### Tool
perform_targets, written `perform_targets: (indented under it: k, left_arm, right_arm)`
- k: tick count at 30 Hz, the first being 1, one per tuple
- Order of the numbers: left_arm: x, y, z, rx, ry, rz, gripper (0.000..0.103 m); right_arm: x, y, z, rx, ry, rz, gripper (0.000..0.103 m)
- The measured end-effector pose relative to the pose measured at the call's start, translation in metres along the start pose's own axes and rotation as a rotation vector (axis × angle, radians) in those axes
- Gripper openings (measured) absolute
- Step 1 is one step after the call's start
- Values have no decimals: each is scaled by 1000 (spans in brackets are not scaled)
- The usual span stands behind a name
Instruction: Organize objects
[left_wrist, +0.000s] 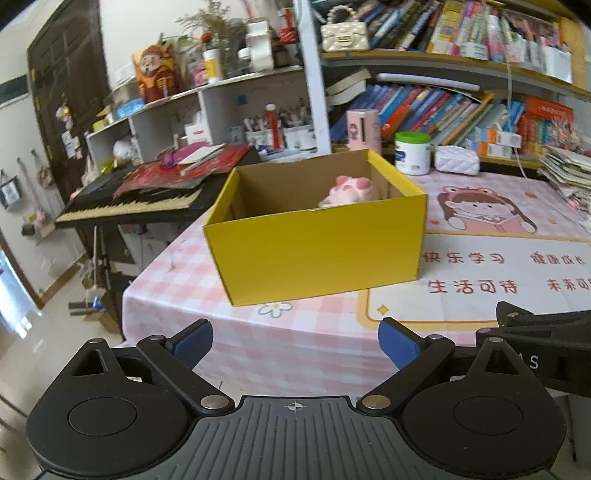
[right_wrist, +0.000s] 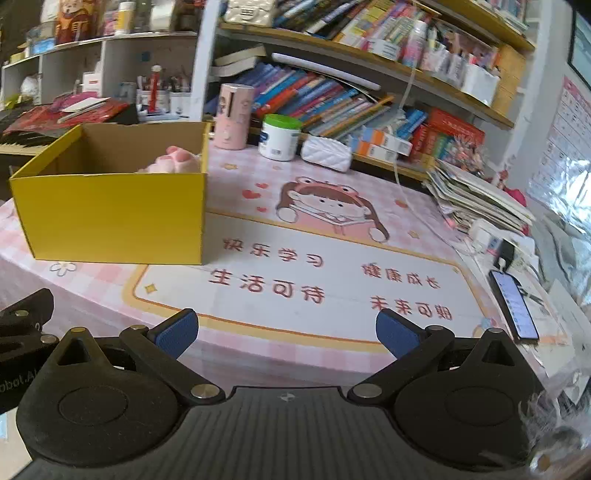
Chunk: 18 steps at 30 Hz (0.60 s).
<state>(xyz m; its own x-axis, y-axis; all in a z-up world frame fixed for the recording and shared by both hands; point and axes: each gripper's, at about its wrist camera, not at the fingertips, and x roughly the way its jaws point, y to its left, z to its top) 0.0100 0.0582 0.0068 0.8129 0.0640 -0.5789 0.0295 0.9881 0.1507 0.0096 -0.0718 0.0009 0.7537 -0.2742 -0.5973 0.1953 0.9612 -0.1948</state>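
The left gripper (left_wrist: 295, 343) stood with its blue pads spread wide and nothing between them, and the right gripper (right_wrist: 287, 334) was spread just as wide and just as empty, both hanging off the near edge of the table (left_wrist: 177, 273) and pointing down at it. Ahead of the left gripper, a little way onto the pink checked cloth, sat the yellow box (left_wrist: 314, 254); from the right gripper it lay ahead and off to the left. It was open-topped card, bright yellow outside and plain brown within, with crisp corners and no lid in sight. Inside, toward the far right corner, lay a pink plush toy (left_wrist: 349, 192), pale and rounded with darker pink bumps on top, only its upper part showing over the wall. I judged the toy light and soft, likely to squash under the pads, so a pinch across its plump middle would serve best. The box looked light too, stiff along its folds yet apt to buckle on a flat wall, and smooth enough to slip; taking a wall near a corner, or one gripper on each end, seemed safest
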Motion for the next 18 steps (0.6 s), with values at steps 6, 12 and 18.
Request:
perform_targets:
  k: [6,12,18]
  left_arm:
    - [2,-9,3,23,0,-13,98]
    - [5,-22,6,37,-1,-25,99]
    - [6,-33,9,70,-4,-27,99]
  right_arm:
    - [2,-9,-3,15,13,-28,103]
    - [4,-21,-4,27,21,-49,103]
    - [9,-31,-2,44,30,-58,103]
